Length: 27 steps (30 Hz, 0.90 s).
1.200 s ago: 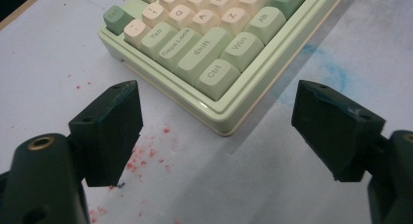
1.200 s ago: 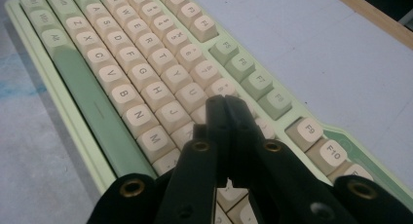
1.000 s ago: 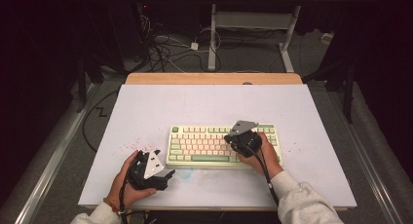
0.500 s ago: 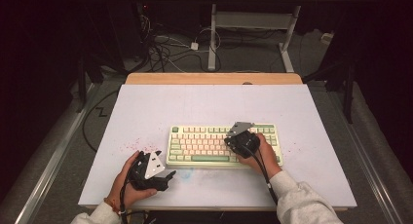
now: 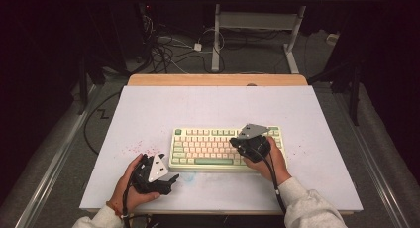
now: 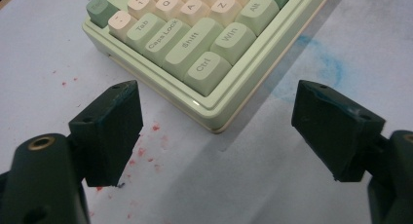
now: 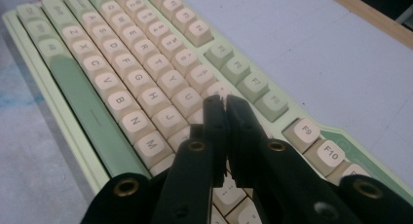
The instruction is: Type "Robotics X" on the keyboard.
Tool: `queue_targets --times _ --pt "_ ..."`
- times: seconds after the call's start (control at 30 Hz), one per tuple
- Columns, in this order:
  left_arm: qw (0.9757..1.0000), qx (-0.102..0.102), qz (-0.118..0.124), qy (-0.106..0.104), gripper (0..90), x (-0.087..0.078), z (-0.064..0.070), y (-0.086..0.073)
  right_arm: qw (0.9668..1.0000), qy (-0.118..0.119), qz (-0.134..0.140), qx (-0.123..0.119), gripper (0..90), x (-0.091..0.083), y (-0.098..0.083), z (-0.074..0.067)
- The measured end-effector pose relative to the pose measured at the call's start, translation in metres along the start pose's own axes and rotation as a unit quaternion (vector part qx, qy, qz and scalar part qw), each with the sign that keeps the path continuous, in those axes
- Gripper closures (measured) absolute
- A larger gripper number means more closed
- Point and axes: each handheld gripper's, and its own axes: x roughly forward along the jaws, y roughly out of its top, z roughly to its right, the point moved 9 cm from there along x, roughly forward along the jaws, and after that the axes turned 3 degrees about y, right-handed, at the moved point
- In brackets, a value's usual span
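On a white table (image 5: 148,109) a rigid, fairly weighty green-and-cream keyboard (image 5: 208,148), judged best held by its case edges, is probed by the nearly closed, empty right gripper (image 7: 225,104), while the wide-open left gripper (image 6: 214,131) is kept beside its corner.

I am counting one keyboard (image 5: 218,147) lying on one bench (image 5: 208,104), which is carrying one white sheet (image 5: 148,109) over one wooden top (image 5: 218,80). I am holding two of the hand-held gripper kind: one left hand-held gripper (image 5: 166,181) and one right hand-held gripper (image 5: 241,144), each showing two black jaws and each carrying one grey three-cornered plate. Two hands of mine are showing, one left hand (image 5: 130,186) and one right hand (image 5: 270,161), along with two pale sleeves. On the keyboard I am seeing one long green space bar (image 7: 80,100). On the floor behind, one tangle of cables (image 5: 166,49) is lying.
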Motion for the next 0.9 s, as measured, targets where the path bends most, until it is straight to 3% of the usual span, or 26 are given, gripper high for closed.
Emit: queue_targets --times 0.23,0.53,0.67,0.9 --pt "1.0000 0.002 0.001 0.000 17.6 -0.001 0.000 0.000 0.9997 -0.001 0.023 0.000 77.8 -0.013 0.003 -0.003" --pt "1.0000 0.002 0.002 0.000 17.5 -0.001 -0.001 0.000 0.9986 -0.003 0.052 -0.006 48.6 -0.028 0.006 -0.006" --pt "1.0000 0.003 0.001 -0.002 17.6 -0.001 0.000 0.000 0.9977 -0.016 0.065 -0.008 36.9 -0.035 0.006 -0.006" --pt "1.0000 -0.007 0.005 0.000 17.7 -0.001 -0.001 0.002 0.9960 -0.036 0.081 -0.007 28.5 -0.048 0.003 -0.004"
